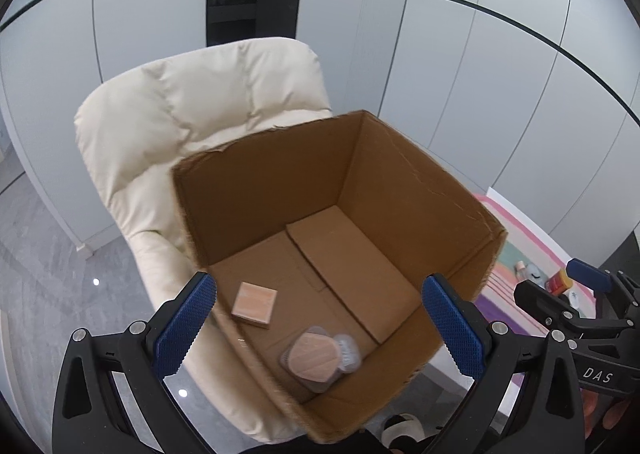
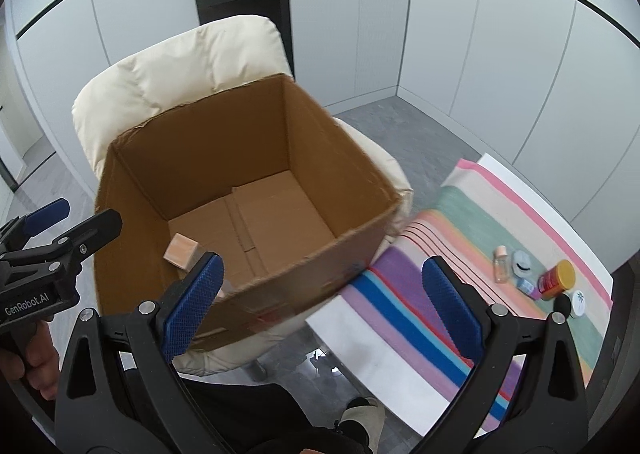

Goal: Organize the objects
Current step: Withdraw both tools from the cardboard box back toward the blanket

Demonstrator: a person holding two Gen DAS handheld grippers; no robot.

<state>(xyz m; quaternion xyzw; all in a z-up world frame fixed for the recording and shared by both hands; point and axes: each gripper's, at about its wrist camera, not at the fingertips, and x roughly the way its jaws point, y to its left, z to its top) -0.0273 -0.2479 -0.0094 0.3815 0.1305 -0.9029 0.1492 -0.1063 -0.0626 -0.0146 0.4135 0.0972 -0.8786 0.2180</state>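
Brown cardboard box on the cream padded chair fills my view; both grippers' jaws gape empty beside the striped-cloth counter.

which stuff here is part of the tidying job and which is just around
Job:
- cardboard box
- small square box and round packet, already inside
- little bottle, red jar, white tub, still on the striped cloth
- left gripper and right gripper, both open and empty

Just around:
- cream chair
- wall panels
- floor

Open cardboard box on a chair holds a square pad and a clear packet, near side.
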